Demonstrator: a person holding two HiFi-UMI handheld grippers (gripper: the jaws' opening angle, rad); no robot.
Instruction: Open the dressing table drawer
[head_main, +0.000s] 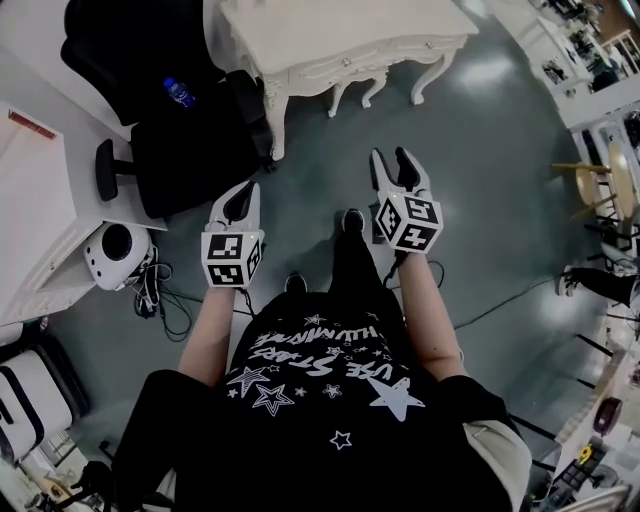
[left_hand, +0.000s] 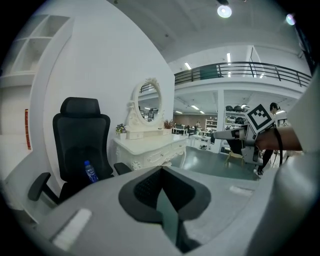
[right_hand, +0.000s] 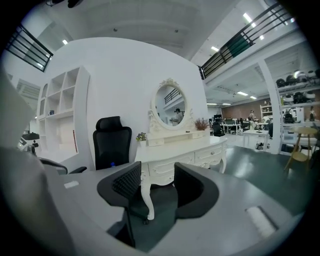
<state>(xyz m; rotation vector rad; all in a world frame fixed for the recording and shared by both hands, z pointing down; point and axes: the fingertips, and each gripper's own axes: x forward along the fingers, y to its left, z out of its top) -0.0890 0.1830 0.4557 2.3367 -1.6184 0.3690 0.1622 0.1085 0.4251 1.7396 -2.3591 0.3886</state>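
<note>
0 progress yet: dressing table (head_main: 340, 40) sits ahead across the floor, drawer (right_hand: 212, 151) closed, my right hand-held gripper (head_main: 391, 158) gapes empty, left hand-held gripper (head_main: 243, 195) closed on nothing (approach, grab, pull all remain).

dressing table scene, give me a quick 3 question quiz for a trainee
1. True or false: the right gripper has its fingers apart with nothing between them.
2. What sits on the black office chair? A) a blue water bottle B) a hairbrush C) a laptop
3. Fill in: the dressing table has its front drawers all ___.
Key: 1 true; 2 A; 3 closed.
</note>
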